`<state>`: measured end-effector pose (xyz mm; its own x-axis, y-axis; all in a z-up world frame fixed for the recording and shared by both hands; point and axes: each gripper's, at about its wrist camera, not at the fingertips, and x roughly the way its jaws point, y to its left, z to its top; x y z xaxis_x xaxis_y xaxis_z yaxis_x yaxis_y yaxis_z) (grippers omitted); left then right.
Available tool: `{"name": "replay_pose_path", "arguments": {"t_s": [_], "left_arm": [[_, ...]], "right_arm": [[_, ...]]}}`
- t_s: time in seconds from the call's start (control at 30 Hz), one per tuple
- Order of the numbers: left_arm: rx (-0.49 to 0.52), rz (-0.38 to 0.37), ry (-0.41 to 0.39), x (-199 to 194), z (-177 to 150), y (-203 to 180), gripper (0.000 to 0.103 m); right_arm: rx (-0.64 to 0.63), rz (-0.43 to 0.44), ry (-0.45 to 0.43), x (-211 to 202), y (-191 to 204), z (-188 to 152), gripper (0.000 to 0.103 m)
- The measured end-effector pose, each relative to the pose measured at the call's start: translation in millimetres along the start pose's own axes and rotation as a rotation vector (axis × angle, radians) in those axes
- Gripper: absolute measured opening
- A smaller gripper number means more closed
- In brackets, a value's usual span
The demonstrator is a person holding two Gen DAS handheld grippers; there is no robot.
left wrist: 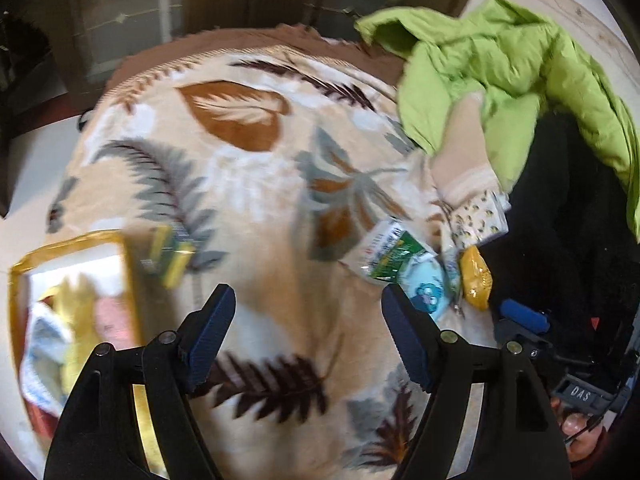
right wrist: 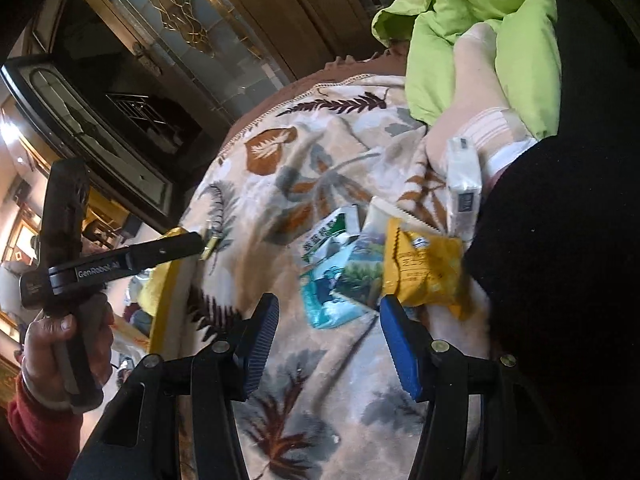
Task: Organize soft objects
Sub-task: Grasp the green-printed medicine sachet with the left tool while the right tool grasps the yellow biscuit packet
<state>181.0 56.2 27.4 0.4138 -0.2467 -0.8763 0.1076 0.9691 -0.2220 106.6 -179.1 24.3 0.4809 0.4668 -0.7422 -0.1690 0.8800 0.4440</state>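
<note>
Leaf-print blanket [left wrist: 256,184] | box [left wrist: 16,280] at 9 o'clock part-filled | packets [right wrist: 360,264] at 1 o'clock unsorted | left gripper [left wrist: 308,336], right gripper [right wrist: 328,336] wide apart, empty

1. A home is what's shown, probably a living room or bedroom.
2. Under the grippers a soft leaf-print blanket [left wrist: 256,184] is spread.
3. Ahead, a wooden door with decorative glass panels [right wrist: 188,20] can be seen.
4. To the upper right a lime-green quilted jacket [left wrist: 500,76] is dumped.
</note>
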Motion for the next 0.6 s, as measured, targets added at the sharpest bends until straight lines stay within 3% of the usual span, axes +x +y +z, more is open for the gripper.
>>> {"name": "replay_pose_path", "arguments": {"t_s": [0.2, 0.4, 0.6], "left_arm": [[0.032, -0.003, 0.046, 33, 10, -22, 0.075], [0.061, 0.012, 0.095, 62, 15, -35, 0.075], [0.148, 0.043, 0.14, 89, 17, -49, 0.076]], "right_arm": [[-0.001, -0.084, -0.025, 7, -7, 11, 0.058], [0.045, -0.132, 0.004, 27, -18, 22, 0.062], [0.061, -0.199, 0.009, 47, -30, 28, 0.065]]}}
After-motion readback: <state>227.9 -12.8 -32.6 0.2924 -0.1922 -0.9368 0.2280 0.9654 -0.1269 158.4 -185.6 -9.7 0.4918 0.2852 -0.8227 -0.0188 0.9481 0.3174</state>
